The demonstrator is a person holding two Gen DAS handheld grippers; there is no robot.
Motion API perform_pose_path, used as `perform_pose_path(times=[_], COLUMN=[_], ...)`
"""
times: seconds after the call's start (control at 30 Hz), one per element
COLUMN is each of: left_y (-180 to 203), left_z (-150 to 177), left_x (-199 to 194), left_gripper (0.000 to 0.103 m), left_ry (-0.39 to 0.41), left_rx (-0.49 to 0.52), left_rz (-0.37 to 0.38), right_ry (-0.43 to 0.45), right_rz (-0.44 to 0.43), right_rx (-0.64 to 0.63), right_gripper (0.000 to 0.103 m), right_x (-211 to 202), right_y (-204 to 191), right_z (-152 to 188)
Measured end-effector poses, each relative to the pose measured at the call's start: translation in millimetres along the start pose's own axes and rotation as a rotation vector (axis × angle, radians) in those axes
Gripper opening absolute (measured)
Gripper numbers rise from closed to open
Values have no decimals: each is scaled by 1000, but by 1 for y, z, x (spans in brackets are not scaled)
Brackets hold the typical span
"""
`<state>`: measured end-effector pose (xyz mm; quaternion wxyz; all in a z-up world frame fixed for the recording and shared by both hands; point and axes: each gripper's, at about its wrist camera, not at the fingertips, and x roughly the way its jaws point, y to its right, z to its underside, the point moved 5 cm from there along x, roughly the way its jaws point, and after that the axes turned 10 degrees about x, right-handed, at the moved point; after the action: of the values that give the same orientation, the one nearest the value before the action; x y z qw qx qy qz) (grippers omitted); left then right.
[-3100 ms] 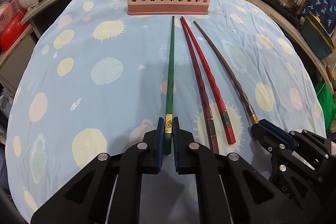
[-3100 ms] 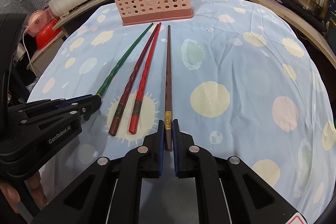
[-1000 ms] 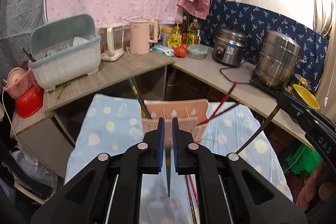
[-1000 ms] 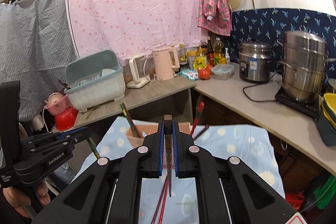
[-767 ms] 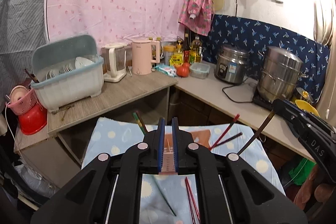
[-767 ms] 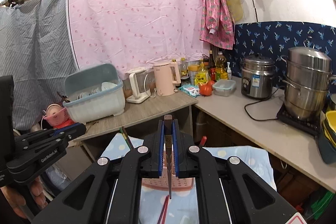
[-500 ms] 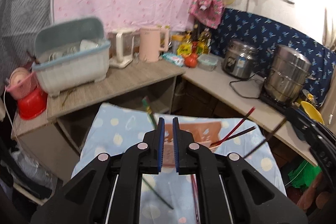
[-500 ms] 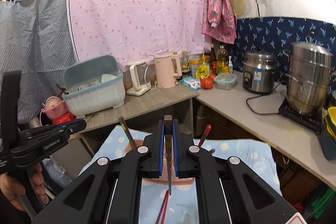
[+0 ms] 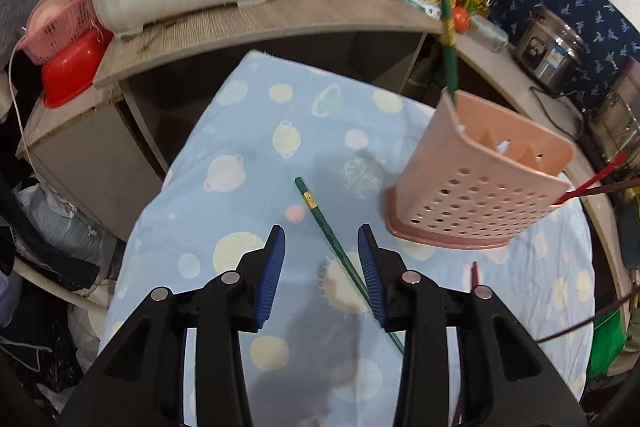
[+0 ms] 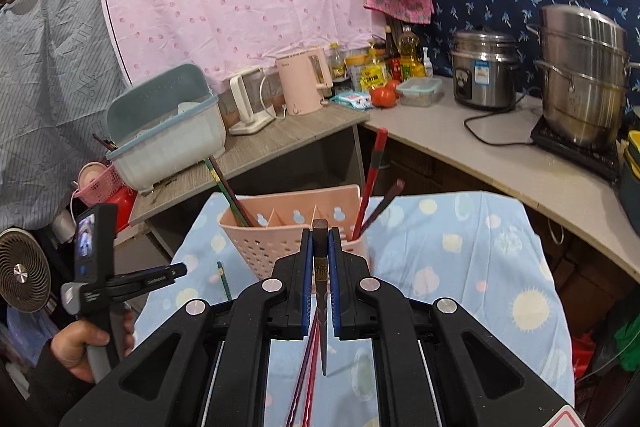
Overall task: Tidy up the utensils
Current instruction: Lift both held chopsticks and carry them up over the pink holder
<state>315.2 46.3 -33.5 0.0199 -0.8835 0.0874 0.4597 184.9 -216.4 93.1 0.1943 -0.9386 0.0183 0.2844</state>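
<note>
Left tool (image 9: pixel 322 269) (jaws just opening) hovers above seemingly twisted green chopstick (image 9: pixel 336 251).

light: even indoor, soft shadows | blur: left view's far edge (motion) | edges: strong fisheye bend, dark corners

The left gripper (image 9: pixel 321 269), clamped on the green chopstick (image 9: pixel 338 253) seconds ago, has just been opening its jaws; that chopstick now lies loose on the cloth (image 9: pixel 240 211), left of the pink holder (image 9: pixel 480 195). The right gripper (image 10: pixel 320 277) now holds its brown chopstick (image 10: pixel 320 267) aloft near the holder.
</note>
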Motion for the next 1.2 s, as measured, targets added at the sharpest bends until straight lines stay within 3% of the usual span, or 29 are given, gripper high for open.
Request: perform_pose_path(times=[0.17, 0.37, 0.4, 0.53, 0.63, 0.87, 1.2], left_y=[-3, -9, -10, -12, -12, -13, 7], left_z=[-10, -17, -17, -10, -7, -15, -34], left_x=[44, 93, 98, 115, 117, 88, -21], left_gripper=[48, 48, 46, 16, 13, 7, 7], left_ry=[-43, -102, -109, -150, -149, -91, 90], left_rx=[12, 1, 0, -20, -29, -45, 10], left_rz=[0, -8, -7, 25, 36, 77, 117], right_ry=[-28, -27, -26, -27, -27, -25, -1], right_rz=[17, 35, 37, 40, 41, 38, 19], right_rx=[8, 11, 12, 17, 15, 16, 12], right_gripper=[7, 7, 7, 7, 7, 7, 7], right_x=[11, 16, 17, 20, 20, 20, 4], right_y=[4, 7, 8, 9, 9, 8, 5], right_z=[9, 1, 0, -2, -3, -4, -7])
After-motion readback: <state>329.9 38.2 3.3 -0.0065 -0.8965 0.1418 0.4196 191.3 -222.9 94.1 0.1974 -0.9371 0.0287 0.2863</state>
